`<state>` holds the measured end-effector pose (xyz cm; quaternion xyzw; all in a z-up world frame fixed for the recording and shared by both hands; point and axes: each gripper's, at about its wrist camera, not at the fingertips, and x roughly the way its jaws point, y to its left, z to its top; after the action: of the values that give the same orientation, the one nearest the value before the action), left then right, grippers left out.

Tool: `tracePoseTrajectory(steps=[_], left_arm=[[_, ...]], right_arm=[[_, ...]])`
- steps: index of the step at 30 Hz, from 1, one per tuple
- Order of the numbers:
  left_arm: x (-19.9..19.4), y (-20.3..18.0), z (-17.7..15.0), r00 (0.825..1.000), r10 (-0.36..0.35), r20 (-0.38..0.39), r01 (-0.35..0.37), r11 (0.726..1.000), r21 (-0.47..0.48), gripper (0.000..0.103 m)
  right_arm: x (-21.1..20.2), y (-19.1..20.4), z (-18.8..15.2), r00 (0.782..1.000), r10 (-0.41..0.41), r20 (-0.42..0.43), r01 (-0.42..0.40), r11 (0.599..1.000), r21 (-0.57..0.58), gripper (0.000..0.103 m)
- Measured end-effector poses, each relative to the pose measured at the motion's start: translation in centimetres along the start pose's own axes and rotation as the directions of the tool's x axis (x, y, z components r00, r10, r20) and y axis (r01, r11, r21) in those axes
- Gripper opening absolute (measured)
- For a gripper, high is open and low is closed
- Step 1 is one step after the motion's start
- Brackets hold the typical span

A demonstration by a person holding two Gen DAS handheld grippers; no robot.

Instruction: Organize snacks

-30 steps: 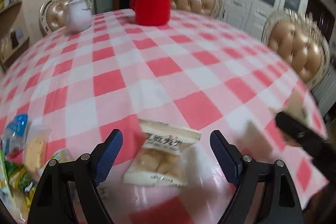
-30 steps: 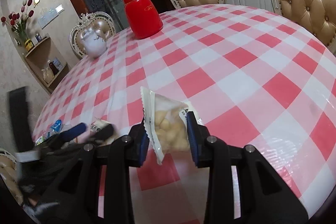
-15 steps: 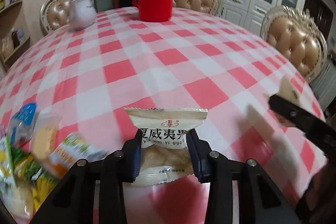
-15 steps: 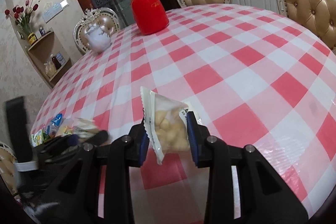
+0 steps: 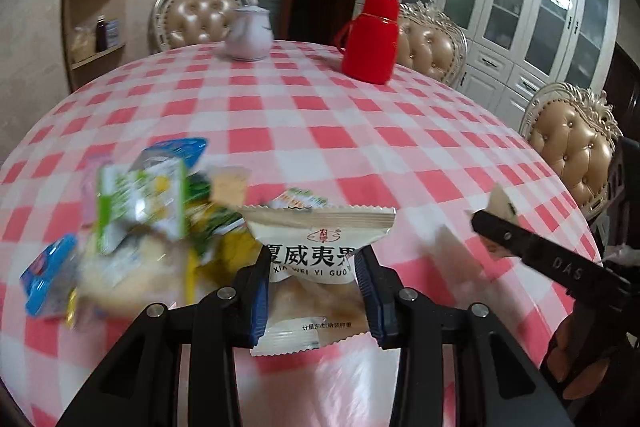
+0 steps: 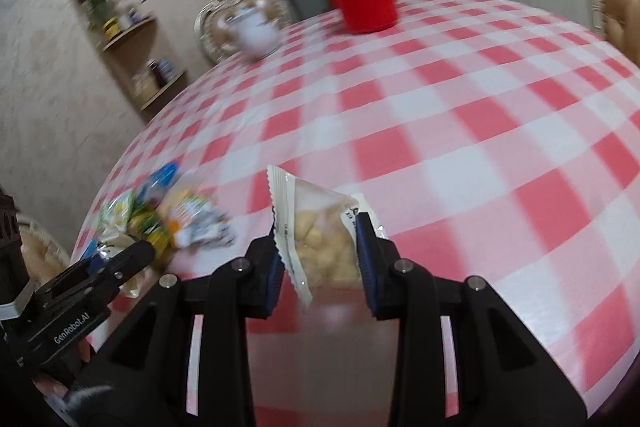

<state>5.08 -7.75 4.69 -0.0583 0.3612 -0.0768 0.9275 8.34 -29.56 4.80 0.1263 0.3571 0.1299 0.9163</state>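
My left gripper (image 5: 312, 291) is shut on a cream nut packet (image 5: 316, 251) with Chinese print, lifted above the cloth. Just left of it lies a blurred pile of snack packets (image 5: 136, 211), green, blue and yellow. My right gripper (image 6: 316, 255) is shut on a clear packet of pale nuts (image 6: 320, 231), held edge-up. The right gripper (image 5: 492, 223) shows from the side at the right of the left wrist view, with its packet at the tip. The left gripper (image 6: 136, 255) reaches in at the lower left of the right wrist view, beside the same pile (image 6: 160, 219).
A round table in a red-and-white checked cloth (image 5: 320, 115) carries a red jug (image 5: 372, 39) and a white teapot (image 5: 250, 35) at its far side. Padded chairs (image 5: 572, 143) ring the table. A corner shelf (image 6: 140, 67) stands on the left wall.
The left gripper closed on the cream packet, lifted it and swung left toward the snack pile. The right gripper carried its packet leftward too, bringing the pile into its view.
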Motion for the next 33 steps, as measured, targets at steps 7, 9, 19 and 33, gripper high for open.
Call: tracePoseTrajectory(steps=[7, 9, 19, 33], left_arm=[[-2.8, 1.3, -1.5, 0.997, 0.022, 0.069, -0.021, 1.000, -0.014, 0.040], [-3.0, 1.6, -1.6, 0.997, 0.007, 0.071, -0.005, 1.000, -0.024, 0.040], [-5.5, 2.5, -3.4, 0.995, 0.004, 0.096, 0.001, 0.998, -0.056, 0.040], [-10.7, -0.8, -7.8, 0.990, -0.050, 0.130, 0.053, 0.998, -0.018, 0.040]], right_arm=[[0.0, 5.2, -3.3, 0.998, 0.038, -0.041, -0.041, 0.996, -0.081, 0.036], [-0.7, 5.9, -3.9, 0.998, 0.048, -0.034, -0.051, 0.995, -0.086, 0.036], [-4.7, 7.2, -7.0, 0.996, 0.084, 0.021, -0.083, 0.996, -0.039, 0.036], [-12.6, 7.5, -12.7, 0.996, 0.070, 0.057, -0.066, 0.995, -0.081, 0.036]])
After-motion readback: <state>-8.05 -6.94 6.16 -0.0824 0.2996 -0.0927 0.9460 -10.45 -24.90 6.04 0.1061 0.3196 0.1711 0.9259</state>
